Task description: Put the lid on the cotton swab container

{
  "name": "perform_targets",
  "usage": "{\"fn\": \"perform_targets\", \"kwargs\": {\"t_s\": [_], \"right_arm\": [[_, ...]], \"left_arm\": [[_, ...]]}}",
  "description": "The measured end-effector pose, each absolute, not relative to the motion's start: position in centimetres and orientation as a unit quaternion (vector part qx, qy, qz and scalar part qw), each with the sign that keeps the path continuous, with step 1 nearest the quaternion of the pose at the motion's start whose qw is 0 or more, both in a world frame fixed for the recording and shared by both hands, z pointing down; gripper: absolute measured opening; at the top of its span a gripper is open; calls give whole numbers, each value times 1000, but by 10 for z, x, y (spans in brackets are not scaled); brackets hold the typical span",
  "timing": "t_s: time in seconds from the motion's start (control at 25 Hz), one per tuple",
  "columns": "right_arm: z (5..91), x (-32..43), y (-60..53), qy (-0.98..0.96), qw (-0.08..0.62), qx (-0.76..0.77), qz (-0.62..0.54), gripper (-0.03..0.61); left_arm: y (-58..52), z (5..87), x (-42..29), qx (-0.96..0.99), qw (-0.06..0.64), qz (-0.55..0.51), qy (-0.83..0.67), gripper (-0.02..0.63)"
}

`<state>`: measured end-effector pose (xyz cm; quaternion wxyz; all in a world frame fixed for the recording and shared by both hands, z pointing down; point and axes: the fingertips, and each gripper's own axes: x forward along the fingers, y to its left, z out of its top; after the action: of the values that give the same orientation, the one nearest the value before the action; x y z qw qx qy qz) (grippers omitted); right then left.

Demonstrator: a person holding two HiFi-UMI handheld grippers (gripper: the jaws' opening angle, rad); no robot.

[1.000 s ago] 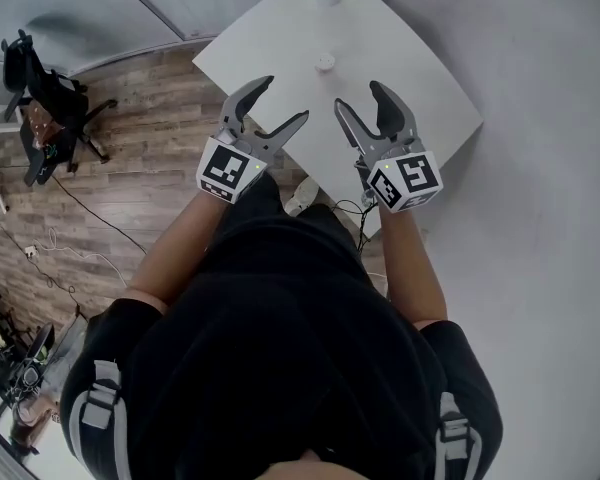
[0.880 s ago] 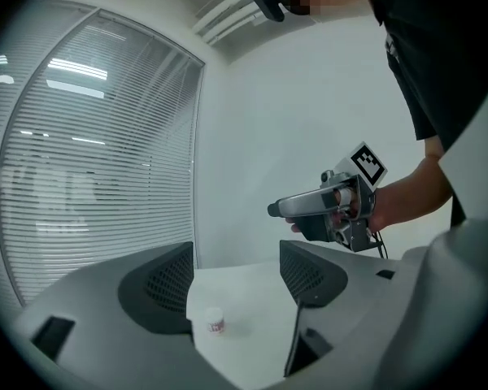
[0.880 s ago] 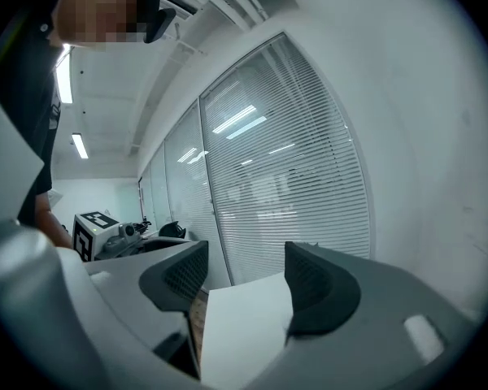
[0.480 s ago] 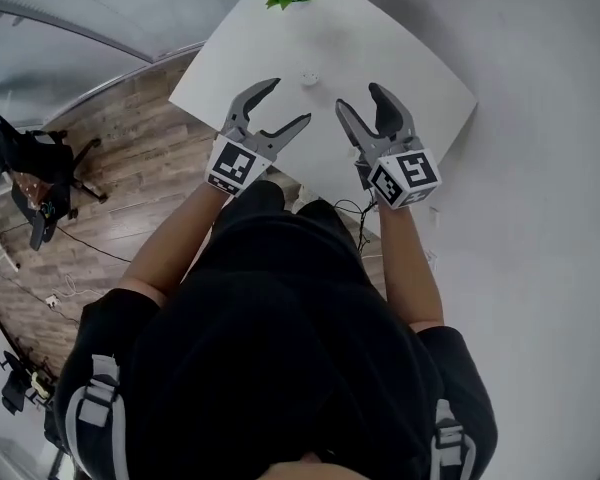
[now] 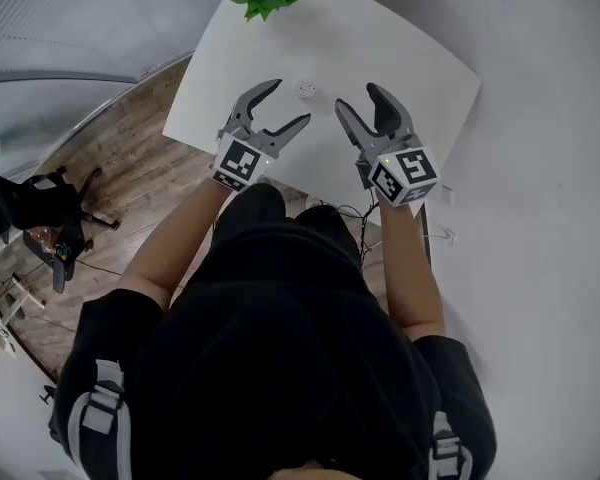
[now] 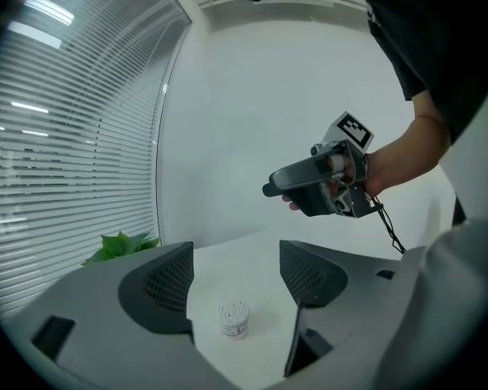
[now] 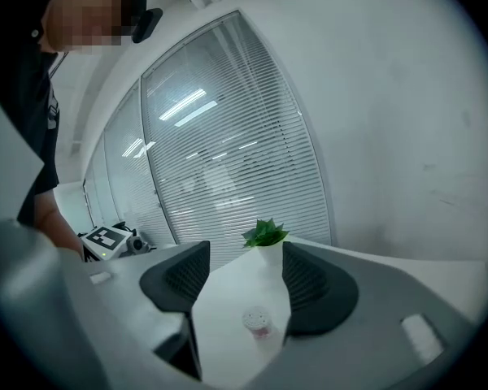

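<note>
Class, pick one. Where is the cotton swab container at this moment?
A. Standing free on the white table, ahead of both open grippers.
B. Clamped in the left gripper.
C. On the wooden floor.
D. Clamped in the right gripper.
A: the cotton swab container stands alone on the table, while the left gripper and right gripper both hover open, short of it.

right gripper (image 7: 246,284): jaws wide apart, nothing between them
cotton swab container (image 7: 259,323): little tub with a whitish top, standing on the counter (image 7: 221,301) out past the jaws, not touching them
potted plant (image 7: 265,234): green leaves, white pot, far end of the counter
marker cube (image 7: 104,237): far left, green light on
background: slatted blinds (image 7: 228,161)
</note>
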<state>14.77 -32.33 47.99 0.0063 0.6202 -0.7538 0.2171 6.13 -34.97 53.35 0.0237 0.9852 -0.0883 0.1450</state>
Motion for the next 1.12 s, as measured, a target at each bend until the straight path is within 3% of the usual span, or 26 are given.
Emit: {"fn": "perform_targets", "kwargs": {"t_s": [1.12], "right_arm": [[598,176,-357,-696,3,661,280,262]], "left_arm": [[-367,692,99,972,38,230,-9,321]]}}
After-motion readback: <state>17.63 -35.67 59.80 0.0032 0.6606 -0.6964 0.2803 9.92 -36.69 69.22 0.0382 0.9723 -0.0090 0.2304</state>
